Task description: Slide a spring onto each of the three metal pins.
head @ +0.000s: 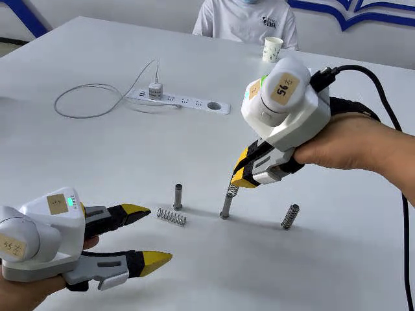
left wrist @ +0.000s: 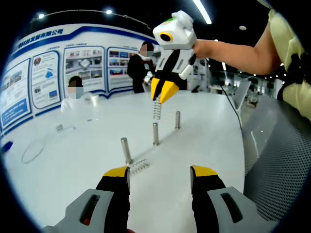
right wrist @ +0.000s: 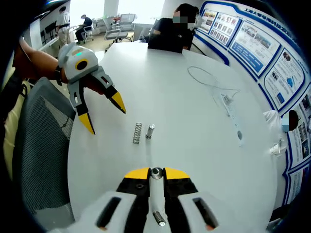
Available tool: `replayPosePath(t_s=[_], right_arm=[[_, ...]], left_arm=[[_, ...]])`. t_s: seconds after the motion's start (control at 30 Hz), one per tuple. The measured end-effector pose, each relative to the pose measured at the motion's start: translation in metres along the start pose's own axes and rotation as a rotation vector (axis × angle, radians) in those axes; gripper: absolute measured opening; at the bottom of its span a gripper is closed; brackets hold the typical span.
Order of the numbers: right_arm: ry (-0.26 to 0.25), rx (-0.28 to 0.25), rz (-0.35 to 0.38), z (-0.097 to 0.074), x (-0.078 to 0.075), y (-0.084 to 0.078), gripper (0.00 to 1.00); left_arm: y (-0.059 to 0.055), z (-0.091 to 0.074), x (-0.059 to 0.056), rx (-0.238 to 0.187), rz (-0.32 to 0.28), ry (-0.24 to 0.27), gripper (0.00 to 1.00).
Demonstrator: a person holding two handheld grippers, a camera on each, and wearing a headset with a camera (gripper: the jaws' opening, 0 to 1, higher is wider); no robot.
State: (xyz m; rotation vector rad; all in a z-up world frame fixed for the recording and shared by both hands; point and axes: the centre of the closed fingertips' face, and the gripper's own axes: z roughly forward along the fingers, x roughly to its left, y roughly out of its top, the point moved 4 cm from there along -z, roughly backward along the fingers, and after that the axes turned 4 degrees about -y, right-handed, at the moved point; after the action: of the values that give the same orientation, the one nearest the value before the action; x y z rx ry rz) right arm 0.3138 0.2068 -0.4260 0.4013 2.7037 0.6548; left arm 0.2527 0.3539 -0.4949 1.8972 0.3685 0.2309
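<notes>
While the right tool (head: 237, 183) pinches the held spring (head: 232, 190) by its top end, its two yellow tips sit close together. The held spring hangs over the middle pin (head: 225, 206). I cannot tell if its low end touches the pin top. The left gripper view sees this from the side, with the spring hanging from the tips in line with the pin. The right gripper view looks straight down, so the round pin top sits right between the yellow tips.

The left tool (head: 160, 233) is low over the desk (head: 97, 162). Its tips are wide apart with nothing between them. Just past them the loose spring (head: 171, 216) lies flat on the desk. Beside it the left pin (head: 177, 196) stands up bare. In the right gripper view these two sit side by side, close but not touching.

On the other side of the middle pin stands the right pin (head: 287, 224), with the fitted spring (head: 291, 214) around it. It looks a bit tilted in the head view and straight in the left gripper view.

Farther back on the desk lies a power strip (head: 188, 102) with a white plug (head: 155, 89) and a thin looped cord (head: 84, 100). A paper cup (head: 273, 48) stands near a person in a white shirt (head: 246, 19) at the far edge. The left gripper view shows blue and white wall boards behind.
</notes>
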Motion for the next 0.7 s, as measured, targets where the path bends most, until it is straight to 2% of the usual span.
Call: replayPosePath(t_s=[0.7], right_arm=[[0.026,0.018,0.010,0.013,0.001,-0.003,0.11]], left_arm=[[-0.004,-0.002,0.003,0.000,-0.017,0.006,0.51]])
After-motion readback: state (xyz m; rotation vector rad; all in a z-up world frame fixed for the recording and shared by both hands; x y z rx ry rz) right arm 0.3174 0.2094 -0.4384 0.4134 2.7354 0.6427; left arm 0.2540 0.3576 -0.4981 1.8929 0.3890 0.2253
